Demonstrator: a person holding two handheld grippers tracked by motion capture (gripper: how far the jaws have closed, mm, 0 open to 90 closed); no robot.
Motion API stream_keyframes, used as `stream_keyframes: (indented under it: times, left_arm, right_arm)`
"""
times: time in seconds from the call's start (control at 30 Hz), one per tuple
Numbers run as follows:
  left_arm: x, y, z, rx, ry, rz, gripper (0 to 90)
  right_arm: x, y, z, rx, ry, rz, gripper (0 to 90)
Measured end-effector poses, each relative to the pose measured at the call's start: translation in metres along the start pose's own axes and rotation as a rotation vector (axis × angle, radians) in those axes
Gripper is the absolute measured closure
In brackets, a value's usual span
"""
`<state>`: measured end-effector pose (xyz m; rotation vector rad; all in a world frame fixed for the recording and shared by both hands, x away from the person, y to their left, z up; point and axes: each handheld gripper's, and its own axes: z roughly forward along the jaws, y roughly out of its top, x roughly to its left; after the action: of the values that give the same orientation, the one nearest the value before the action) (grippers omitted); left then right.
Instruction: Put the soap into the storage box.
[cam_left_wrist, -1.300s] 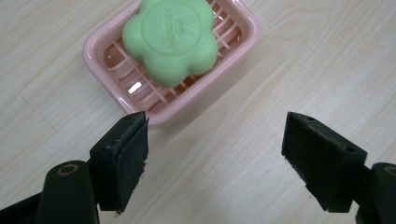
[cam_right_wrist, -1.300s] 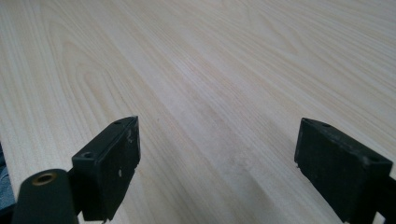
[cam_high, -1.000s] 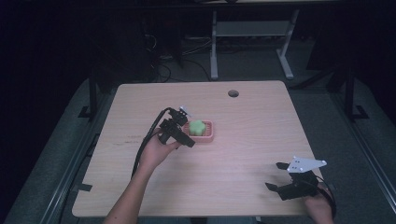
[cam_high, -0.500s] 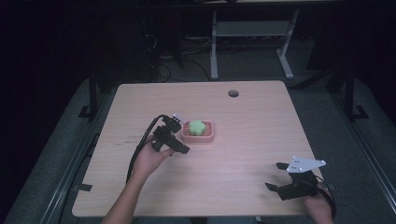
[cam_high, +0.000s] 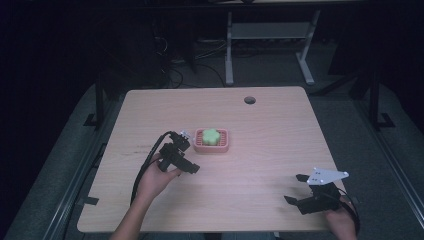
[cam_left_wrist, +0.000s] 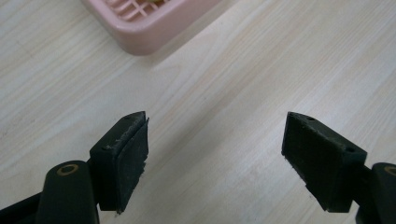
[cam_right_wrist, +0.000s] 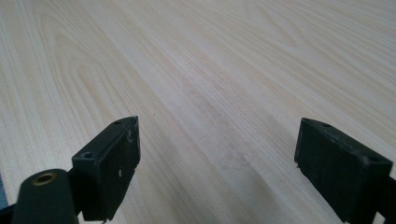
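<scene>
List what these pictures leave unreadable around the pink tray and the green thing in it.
- Green object, high view: too small to identify.
- Pink tray, left gripper view: cut off by the top edge; its contents barely show.
- Left gripper, high view: fingers too small and dark to judge the gap to the tray.

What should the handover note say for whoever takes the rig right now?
Left tongs: open, empty, beside the pink tray, apart from it.
Right tongs: open, empty, over bare table near the front right corner.
Green block lies in the pink tray, mid-table.
Done, by the look of it: block is in the tray, nothing held.
Left: probably nothing but parking the left tongs; check the block sits flat.
</scene>
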<state>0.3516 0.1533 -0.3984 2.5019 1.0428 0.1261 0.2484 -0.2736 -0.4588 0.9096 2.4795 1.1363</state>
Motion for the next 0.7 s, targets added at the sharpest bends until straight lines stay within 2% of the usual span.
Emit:
stream_keyframes:
  times: [0.2, 0.4, 0.47, 0.53, 0.7]
  left_arm:
    - [-0.003, -0.009, 0.0, -0.007, -0.009, -0.01, 22.8]
    - [-0.007, -0.02, 0.0, -0.016, -0.011, -0.002, 22.7]
    - [-0.009, -0.023, 0.0, -0.019, -0.011, 0.011, 22.7]
    - [-0.011, -0.027, -0.001, -0.028, -0.018, -0.004, 22.7]
    - [-0.013, -0.036, -0.003, -0.042, -0.02, 0.002, 22.6]
  right_arm:
    - [0.0, 0.0, 0.0, -0.001, -0.002, 0.0, 13.8]
    - [0.0, 0.0, 0.0, 0.0, -0.003, 0.002, 13.8]
    - [0.0, -0.001, 0.0, 0.003, -0.004, 0.004, 13.8]
    - [0.0, -0.001, 0.0, 0.004, -0.006, 0.005, 13.8]
    - [0.001, -0.001, 0.0, 0.005, -0.009, 0.001, 13.8]
